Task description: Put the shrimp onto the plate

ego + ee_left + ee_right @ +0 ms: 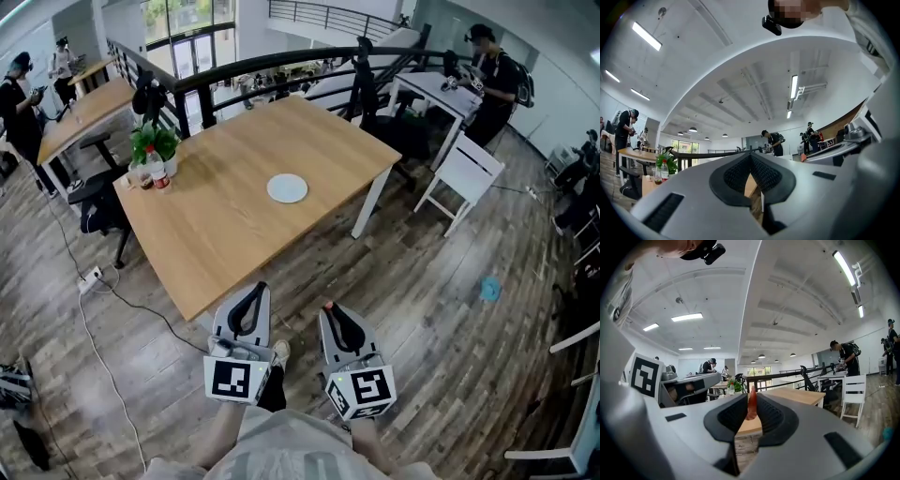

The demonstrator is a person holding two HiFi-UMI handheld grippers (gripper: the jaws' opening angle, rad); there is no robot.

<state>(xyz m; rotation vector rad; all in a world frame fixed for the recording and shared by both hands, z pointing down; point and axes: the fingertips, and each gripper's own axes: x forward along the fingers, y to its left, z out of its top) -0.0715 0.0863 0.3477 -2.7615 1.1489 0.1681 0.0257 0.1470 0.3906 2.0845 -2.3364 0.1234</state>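
Observation:
A white plate (287,187) lies empty near the middle of the wooden table (216,234). Both grippers are held low in front of the table's near edge, over the floor. My right gripper (329,308) is shut on the orange shrimp (751,405), which stands upright between the pads with its tip poking out (328,305). My left gripper (259,288) is beside it, jaws shut with nothing between them; in the left gripper view the pads (740,171) meet at the tip. The plate lies well beyond both grippers.
A potted plant (153,142) and small bottles (157,175) stand at the table's left corner. A white chair (464,173) is to the right of the table, and a cable (103,366) runs across the wooden floor at left. People stand at other tables behind.

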